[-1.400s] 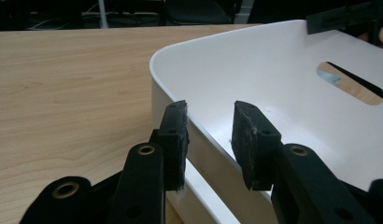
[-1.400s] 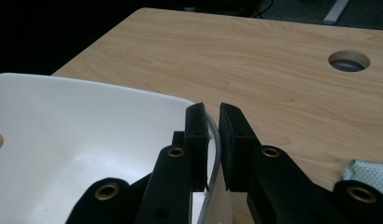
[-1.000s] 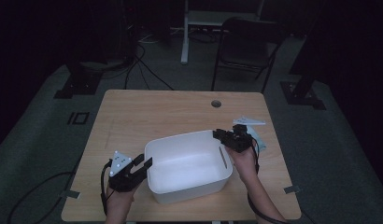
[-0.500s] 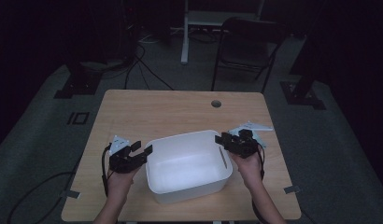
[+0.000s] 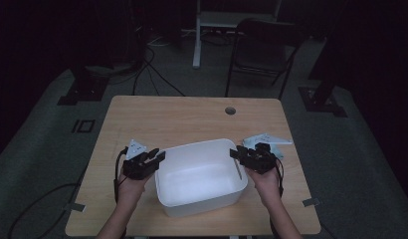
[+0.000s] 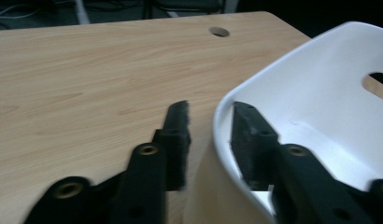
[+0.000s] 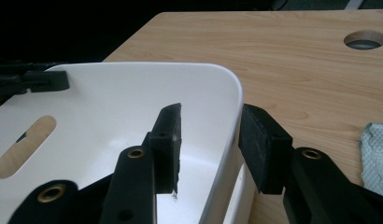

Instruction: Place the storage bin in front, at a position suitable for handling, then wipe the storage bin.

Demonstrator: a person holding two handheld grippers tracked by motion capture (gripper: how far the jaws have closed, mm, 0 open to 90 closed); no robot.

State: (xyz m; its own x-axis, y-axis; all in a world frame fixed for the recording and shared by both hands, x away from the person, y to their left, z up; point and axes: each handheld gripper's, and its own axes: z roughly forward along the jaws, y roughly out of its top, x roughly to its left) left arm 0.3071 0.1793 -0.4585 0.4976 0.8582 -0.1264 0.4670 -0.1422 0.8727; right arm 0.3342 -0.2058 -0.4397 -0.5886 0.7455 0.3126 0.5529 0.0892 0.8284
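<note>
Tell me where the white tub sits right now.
In the high view the white tub sits on the near half of the table, between the left gripper and right gripper, whose open jaws straddle its end walls.

A tub sits on the bench, toward the person's edge and near the middle from left to right. The left gripper straddles the tub's left wall, one of the jaws inside and one outside, and the right gripper straddles the right wall the same way. A cable hole lies in the bench behind the tub, a crumpled cloth lies on the bench just right of the right gripper, and a folding chair stands on the floor beyond the bench's far edge.
</note>
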